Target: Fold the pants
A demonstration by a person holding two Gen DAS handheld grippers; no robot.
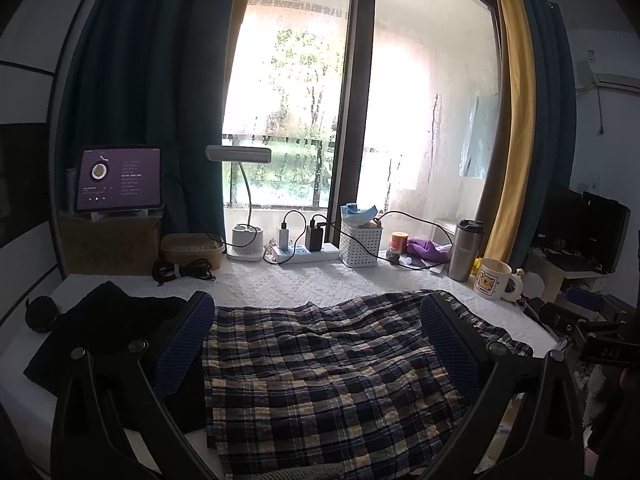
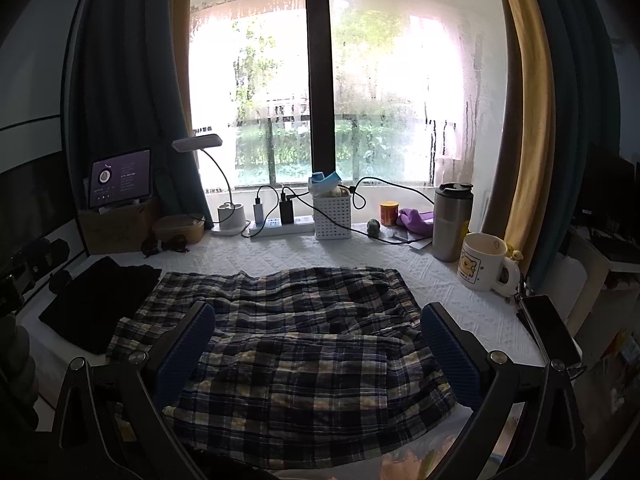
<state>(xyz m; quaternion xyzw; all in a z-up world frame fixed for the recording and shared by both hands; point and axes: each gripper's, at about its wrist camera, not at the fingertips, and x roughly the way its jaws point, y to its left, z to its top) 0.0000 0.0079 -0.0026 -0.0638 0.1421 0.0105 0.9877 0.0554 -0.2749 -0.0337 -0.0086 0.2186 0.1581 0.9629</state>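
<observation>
Lying folded, plaid pants (image 2: 288,344) sit beside bear-printed mug (image 2: 482,262).

Both wrist views face the window (image 1: 360,120) low, close (sharing the pants (image 2: 288,344)).

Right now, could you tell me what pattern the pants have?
The pants are plaid: navy, white and pale yellow, clearest in the right wrist view.

Near edge of the plaid pants (image 1: 320,392) cut off below; tablet (image 1: 119,179) text illegible.
</observation>
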